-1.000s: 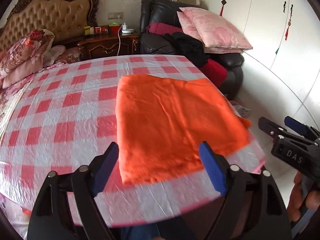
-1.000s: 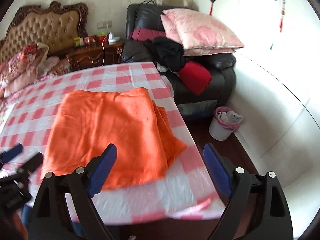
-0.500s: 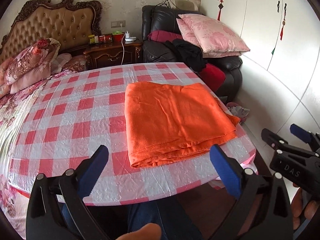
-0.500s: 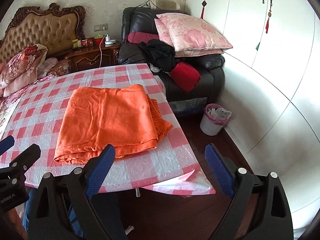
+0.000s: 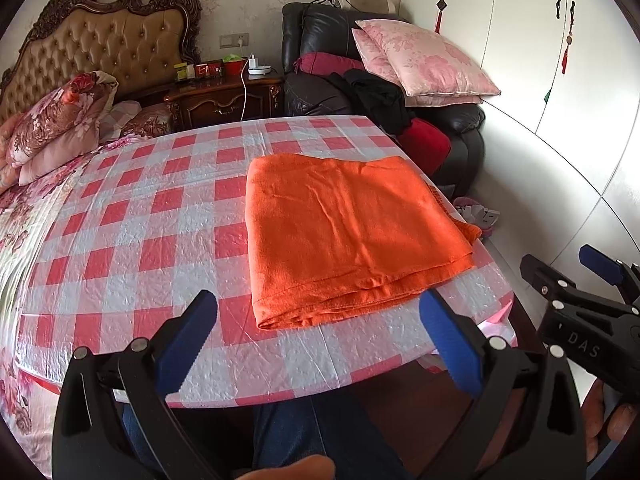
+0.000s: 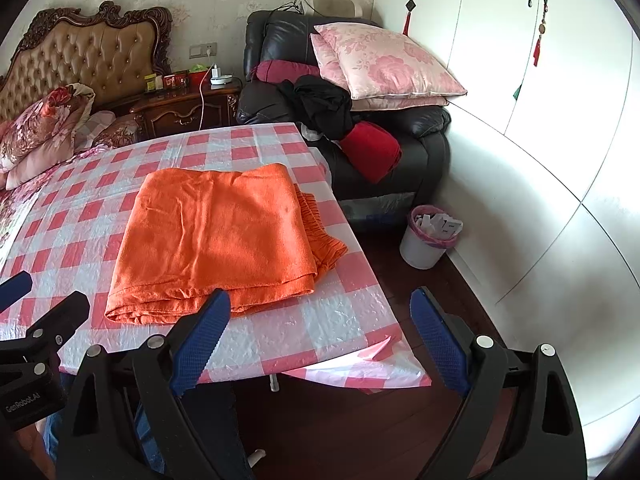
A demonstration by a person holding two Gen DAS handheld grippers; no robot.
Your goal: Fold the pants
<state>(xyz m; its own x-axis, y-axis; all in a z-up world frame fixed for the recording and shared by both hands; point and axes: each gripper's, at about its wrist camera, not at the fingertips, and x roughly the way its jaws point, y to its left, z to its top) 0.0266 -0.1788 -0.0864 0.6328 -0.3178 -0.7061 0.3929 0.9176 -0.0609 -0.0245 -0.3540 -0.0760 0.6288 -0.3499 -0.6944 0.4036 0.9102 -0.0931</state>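
Observation:
Orange pants [image 5: 352, 236] lie folded in a flat rectangle on the red-and-white checked table [image 5: 152, 248], near its right edge; they also show in the right wrist view [image 6: 216, 240]. My left gripper [image 5: 320, 344] is open and empty, held back off the table's near edge. My right gripper [image 6: 320, 340] is open and empty, held off the table's near right corner. Each gripper shows in the other's view, the right one [image 5: 592, 280] and the left one [image 6: 36, 312].
A black armchair [image 6: 400, 136] piled with pink pillows and clothes stands beyond the table. A white waste bin [image 6: 428, 236] sits on the floor right of the table. A bed [image 5: 24, 200] and a wooden nightstand [image 5: 224, 96] are at left and back.
Both grippers have pulled back from the folded pants toward the table's near edge. The pants lie still.

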